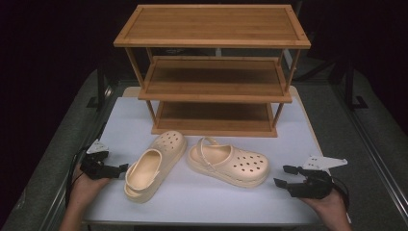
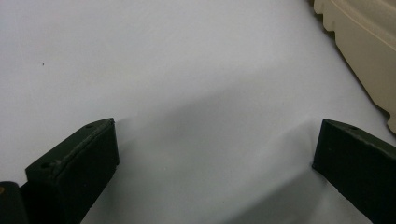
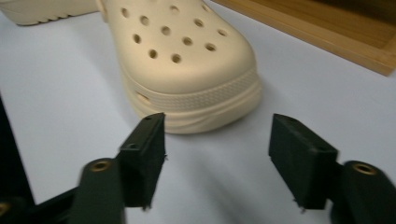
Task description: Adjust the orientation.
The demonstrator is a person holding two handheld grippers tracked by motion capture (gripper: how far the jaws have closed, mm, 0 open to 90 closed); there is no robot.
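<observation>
Two cream clogs on the white table (image 1: 202, 202), in front of the wooden shoe rack (image 1: 211, 72). Left clog (image 1: 155, 163) at 9 o'clock, right clog (image 1: 228, 161) toward 3. Left gripper (image 1: 124, 168) wide open just beside the left clog's heel; right gripper (image 3: 215, 149) open too, aimed at the right clog's toe. Risky: rounded toe, probably slips out or skids away when pinched. Heel strap looks safer.

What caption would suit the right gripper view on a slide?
Open right claw faces the toe of a cream clog on the white table, shelf behind.
</observation>
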